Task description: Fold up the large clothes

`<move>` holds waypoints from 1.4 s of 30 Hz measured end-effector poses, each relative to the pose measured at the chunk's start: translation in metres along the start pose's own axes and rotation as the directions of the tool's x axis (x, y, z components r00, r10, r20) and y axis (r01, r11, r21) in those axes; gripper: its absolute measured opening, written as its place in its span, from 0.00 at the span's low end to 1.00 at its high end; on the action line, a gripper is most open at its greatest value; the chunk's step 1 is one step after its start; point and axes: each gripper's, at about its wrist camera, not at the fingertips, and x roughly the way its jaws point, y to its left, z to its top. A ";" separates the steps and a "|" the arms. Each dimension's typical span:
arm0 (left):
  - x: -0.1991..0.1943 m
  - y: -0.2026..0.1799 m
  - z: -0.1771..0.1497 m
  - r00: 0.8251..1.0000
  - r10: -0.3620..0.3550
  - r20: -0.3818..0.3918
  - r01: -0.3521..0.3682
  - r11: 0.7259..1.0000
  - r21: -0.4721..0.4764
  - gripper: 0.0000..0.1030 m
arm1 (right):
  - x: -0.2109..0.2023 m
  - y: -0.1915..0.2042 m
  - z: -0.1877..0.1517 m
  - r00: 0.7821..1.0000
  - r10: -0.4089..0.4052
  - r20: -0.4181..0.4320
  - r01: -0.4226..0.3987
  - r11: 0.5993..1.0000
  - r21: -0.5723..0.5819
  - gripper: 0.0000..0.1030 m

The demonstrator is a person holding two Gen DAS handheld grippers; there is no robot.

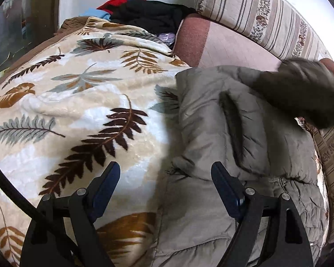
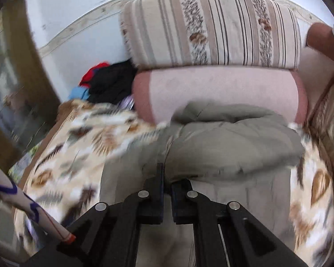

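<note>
One grey-green puffer jacket [image 1: 245, 133] lies partly folded on leaf-print blanket [image 1: 78, 111]. Left wrist view: left gripper [image 1: 167, 184] hovers wide open, holding nothing, above jacket's edge. Padding looks bulky, soft, springy, shell slick; grip hem or seam. Right wrist view, blurred: right gripper [image 2: 167, 178] closed, probably pinching no jacket fabric.

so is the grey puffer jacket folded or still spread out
Partly folded: the grey quilted puffer jacket has its upper part doubled over its lower part, lying on the leaf-print fleece blanket.

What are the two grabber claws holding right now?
Left gripper stands open over the puffy grey-green quilted jacket, holding nothing. Right gripper is shut; whether it pinches the jacket cannot be told.
</note>
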 end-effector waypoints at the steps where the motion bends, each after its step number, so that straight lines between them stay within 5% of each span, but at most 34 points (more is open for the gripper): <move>1: 0.001 0.001 0.000 1.000 0.003 -0.003 -0.003 1.000 -0.006 0.81 | -0.001 0.001 -0.021 1.000 0.015 -0.013 -0.014 1.000 0.010 0.05; 5: 0.007 0.007 -0.002 1.000 0.022 -0.014 -0.022 0.999 -0.026 0.81 | 0.060 -0.012 -0.090 0.987 0.014 -0.163 0.008 0.992 0.128 0.05; 10: 0.004 0.014 -0.001 1.000 0.026 -0.010 -0.026 0.999 -0.043 0.81 | 0.136 -0.028 -0.108 0.963 -0.002 -0.269 0.059 0.978 0.203 0.05; 14: 0.005 0.013 0.000 1.000 0.027 -0.008 -0.027 0.999 -0.041 0.81 | 0.120 -0.034 -0.102 0.969 0.038 -0.243 0.022 0.971 0.238 0.11; 16: 0.005 0.011 0.000 1.000 0.026 -0.012 -0.027 0.999 -0.034 0.81 | 0.102 -0.033 -0.100 0.971 0.019 -0.240 0.028 0.981 0.191 0.38; 17: 0.005 0.010 0.000 1.000 0.021 -0.013 -0.021 0.999 -0.032 0.81 | 0.087 -0.034 -0.098 0.975 0.003 -0.221 0.035 0.985 0.167 0.41; 21: 0.001 0.008 0.001 1.000 0.016 0.000 -0.016 1.000 -0.027 0.81 | 0.042 -0.040 -0.082 0.988 -0.004 -0.157 0.026 0.990 0.138 0.42; 26: 0.002 0.007 0.000 1.000 0.023 -0.004 -0.023 0.999 -0.024 0.81 | 0.037 -0.057 -0.031 0.984 -0.176 -0.023 0.177 0.979 0.102 0.50; 30: 0.005 0.008 0.000 1.000 0.023 -0.021 -0.023 0.999 -0.029 0.81 | 0.093 -0.080 -0.013 0.954 -0.289 -0.075 0.296 0.948 0.116 0.50; 35: 0.007 0.013 0.004 1.000 0.005 -0.029 -0.007 0.999 -0.053 0.81 | 0.150 -0.093 -0.078 0.937 -0.175 -0.303 0.233 0.958 0.167 0.50; 38: 0.007 0.012 0.005 1.000 0.003 -0.031 -0.005 0.999 -0.049 0.81 | 0.148 -0.073 -0.091 0.927 -0.260 -0.271 0.275 0.961 0.020 0.49; 42: 0.001 0.015 0.006 1.000 0.010 -0.017 -0.010 0.999 -0.053 0.81 | 0.114 -0.067 -0.070 0.951 -0.251 -0.183 0.267 0.962 0.065 0.50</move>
